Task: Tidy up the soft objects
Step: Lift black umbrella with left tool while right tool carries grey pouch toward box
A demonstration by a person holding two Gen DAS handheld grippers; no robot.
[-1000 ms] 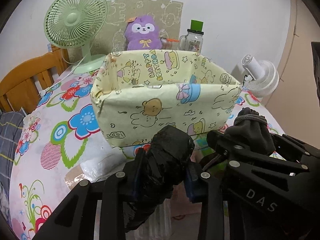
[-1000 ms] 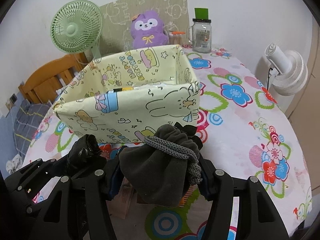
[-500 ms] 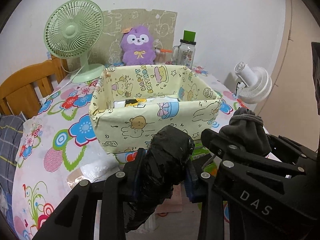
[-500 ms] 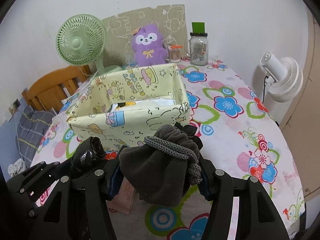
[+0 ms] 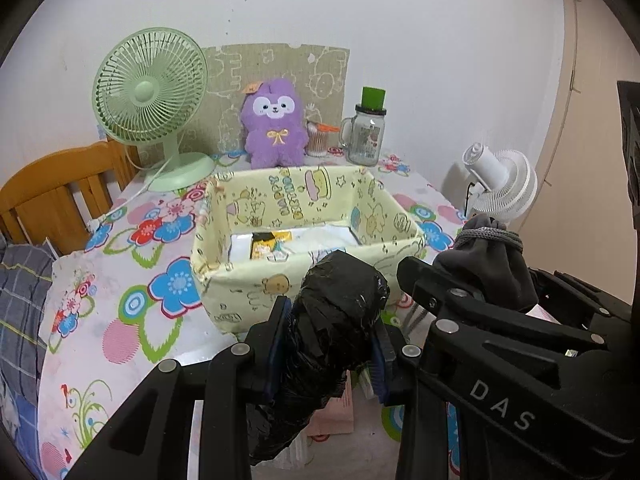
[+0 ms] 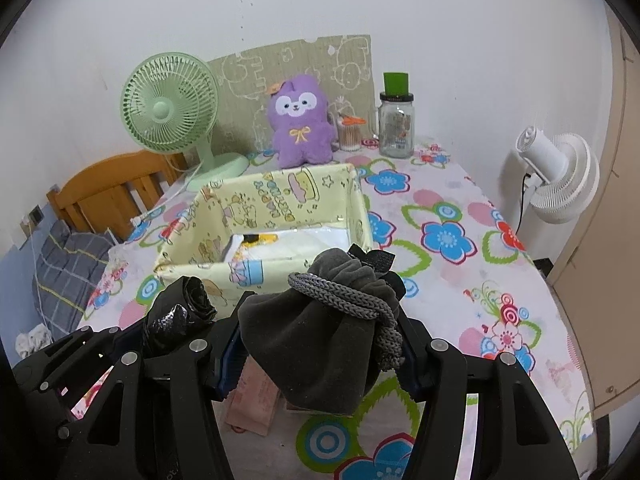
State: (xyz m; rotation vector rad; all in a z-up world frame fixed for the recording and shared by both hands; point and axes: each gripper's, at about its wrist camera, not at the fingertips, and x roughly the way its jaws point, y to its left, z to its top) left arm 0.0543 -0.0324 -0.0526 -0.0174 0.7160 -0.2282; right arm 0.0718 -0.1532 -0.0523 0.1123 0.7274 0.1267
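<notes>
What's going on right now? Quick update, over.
Left gripper shut on black plastic roll. Right gripper shut on grey drawstring pouch. Yellow fabric box just ahead, open top unobstructed.

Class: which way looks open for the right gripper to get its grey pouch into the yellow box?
Probably yes, from above: the right gripper, shut on the grey drawstring pouch, hangs before the yellow fabric box, whose top is open, with nothing between them.

On the table [image 6: 460,216] my box [image 5: 304,276] sits just ahead of me; behind it stand the desk fan [image 5: 150,96] at left, the plush toy [image 5: 274,124] centre, the jar [image 5: 366,136] right. Something flat, perhaps packets, lies in the box.
</notes>
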